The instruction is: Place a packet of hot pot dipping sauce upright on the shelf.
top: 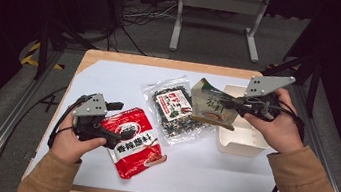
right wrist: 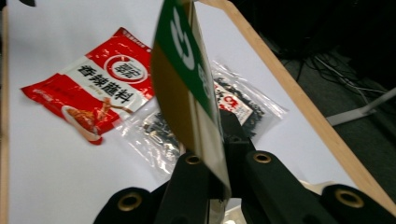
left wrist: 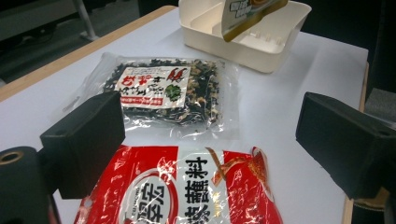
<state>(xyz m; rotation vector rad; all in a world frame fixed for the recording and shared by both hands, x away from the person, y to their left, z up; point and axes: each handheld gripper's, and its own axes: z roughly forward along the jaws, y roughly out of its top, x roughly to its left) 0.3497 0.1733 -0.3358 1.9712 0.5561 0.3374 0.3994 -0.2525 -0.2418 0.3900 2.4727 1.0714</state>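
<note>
- High view: your right gripper (top: 225,104) is clamped on the flat green-and-tan foil sachet (top: 209,109), held above the near edge of the white plastic divided bin (top: 243,141). It looks light and floppy.
- Left gripper view: your left gripper (left wrist: 210,135) hangs with fingers (left wrist: 84,140) spread wide over the glossy red sauce packet (left wrist: 187,191) on the table (left wrist: 289,93); probably slippery, so pinch a sealed edge.
- Right gripper view: the fingers (right wrist: 191,186) nip the sachet's bottom edge.

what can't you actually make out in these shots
- Green packet, right gripper view: seen edge-on, its print unreadable; its clamped end is hidden by the right tongs.
- Red packet, left gripper view: lower part cut off by the bottom edge.
- White tray, high view: inside partly hidden by the green packet and hand.
</note>
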